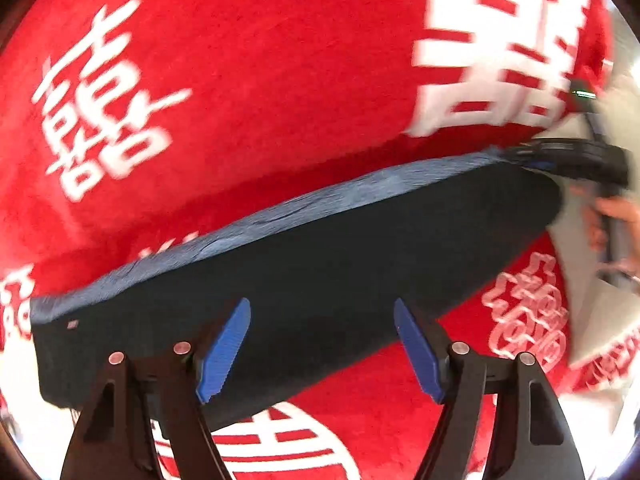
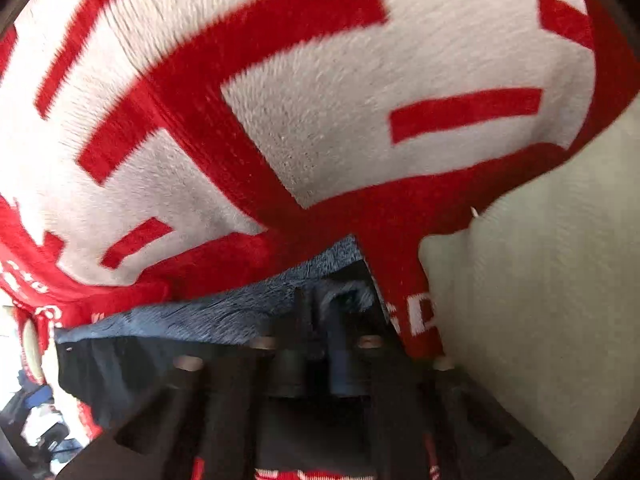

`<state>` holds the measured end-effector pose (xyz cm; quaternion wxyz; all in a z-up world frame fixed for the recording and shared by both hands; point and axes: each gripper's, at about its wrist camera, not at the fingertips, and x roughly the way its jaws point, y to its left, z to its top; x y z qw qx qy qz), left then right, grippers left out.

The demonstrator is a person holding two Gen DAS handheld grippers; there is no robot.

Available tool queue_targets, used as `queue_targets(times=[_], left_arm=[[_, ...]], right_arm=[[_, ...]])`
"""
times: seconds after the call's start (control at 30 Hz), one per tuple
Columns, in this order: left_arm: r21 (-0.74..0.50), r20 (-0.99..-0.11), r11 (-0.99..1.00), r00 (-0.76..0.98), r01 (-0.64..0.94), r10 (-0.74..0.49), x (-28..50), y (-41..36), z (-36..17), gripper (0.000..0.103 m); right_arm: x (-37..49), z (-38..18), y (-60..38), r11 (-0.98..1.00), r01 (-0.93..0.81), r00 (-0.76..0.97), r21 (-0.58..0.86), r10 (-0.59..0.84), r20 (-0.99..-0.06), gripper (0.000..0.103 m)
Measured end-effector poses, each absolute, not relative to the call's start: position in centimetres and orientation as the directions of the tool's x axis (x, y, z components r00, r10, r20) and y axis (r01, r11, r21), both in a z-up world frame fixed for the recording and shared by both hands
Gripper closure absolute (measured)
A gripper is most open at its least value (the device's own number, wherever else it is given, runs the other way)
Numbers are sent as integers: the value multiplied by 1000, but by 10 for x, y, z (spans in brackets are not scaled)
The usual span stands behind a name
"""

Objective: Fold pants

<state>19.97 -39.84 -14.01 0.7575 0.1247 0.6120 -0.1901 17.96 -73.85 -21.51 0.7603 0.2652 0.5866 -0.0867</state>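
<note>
The dark blue pants [image 1: 312,280] lay on a fuzzy red blanket [image 1: 260,80] with big white signs on it. In the left wrist view they filled the middle of the picture as one long, flat strip, running from the lower left up to the right. A lighter blue edge ran along the top of the strip. It looked like the pants were already folded the long way, one leg over the other. They were still long, so folding them shorter was probably the job still left.

The left gripper [image 1: 322,354] hung at the bottom middle of that view, right over the pants. Its two blue pads [image 1: 224,350] stood wide apart, and nothing was between them.

The right gripper [image 1: 576,158] was at the right edge of the same view, at the far end of the pants. A hand [image 1: 616,220] held it just below. In the right wrist view the picture was blurry and dark at the bottom. The right tongs sat close over the blue cloth edge there, but I could not tell if they were apart or pinching the cloth.

The white signs on the blanket looked like Chinese lucky writing. One at the upper left of the left wrist view might have been the "double happiness" sign, but it was too smeared to be sure. A tiny pale tag [image 1: 73,324] sat on the pants at the lower left. It was too small to read.
</note>
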Motion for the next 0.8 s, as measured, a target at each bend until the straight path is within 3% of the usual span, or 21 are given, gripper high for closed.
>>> queue_targets(times=[0.03, 0.17, 0.2, 0.23, 0.27, 0.3, 0.4, 0.47, 0.53, 0.6, 0.7, 0.8], left_arm=[[-23, -976, 907, 186, 420, -111, 202, -395, -147, 28], [33, -980, 940, 193, 339, -35, 210, -387, -178, 28], [38, -979, 944, 200, 329, -31, 211, -388, -183, 28], [45, -978, 945, 206, 325, -25, 211, -390, -188, 28], [61, -978, 946, 209, 320, -8, 212, -391, -195, 28], [69, -978, 947, 206, 315, 2, 213, -392, -201, 28], [93, -979, 946, 202, 310, 30, 213, -395, -216, 28], [102, -981, 945, 187, 312, 45, 212, -395, -225, 28], [104, -984, 944, 168, 312, 53, 209, -393, -232, 28], [104, -982, 944, 180, 314, 48, 205, -393, -232, 28], [103, -984, 947, 173, 303, 51, 201, -392, -238, 28], [107, -983, 951, 172, 292, 58, 201, -391, -241, 28]], right_arm=[[173, -206, -737, 848, 437, 308, 300, 173, -936, 32], [147, -168, -720, 876, 431, 329, 216, 70, -942, 33], [141, -161, -715, 881, 418, 352, 221, 67, -934, 40], [138, -157, -706, 893, 381, 366, 238, 91, -926, 65], [140, -159, -698, 905, 351, 354, 241, 110, -929, 76], [145, -167, -689, 916, 319, 325, 244, 137, -936, 81], [159, -200, -670, 933, 269, 259, 238, 168, -951, 81], [172, -228, -667, 957, 252, 207, 144, 92, -974, 81], [169, -237, -685, 927, 349, 210, 140, 68, -975, 90], [155, -218, -705, 857, 447, 327, 255, 108, -939, 85], [144, -187, -721, 852, 469, 413, 232, 20, -911, 60], [156, -195, -727, 872, 443, 352, 210, 46, -935, 59]])
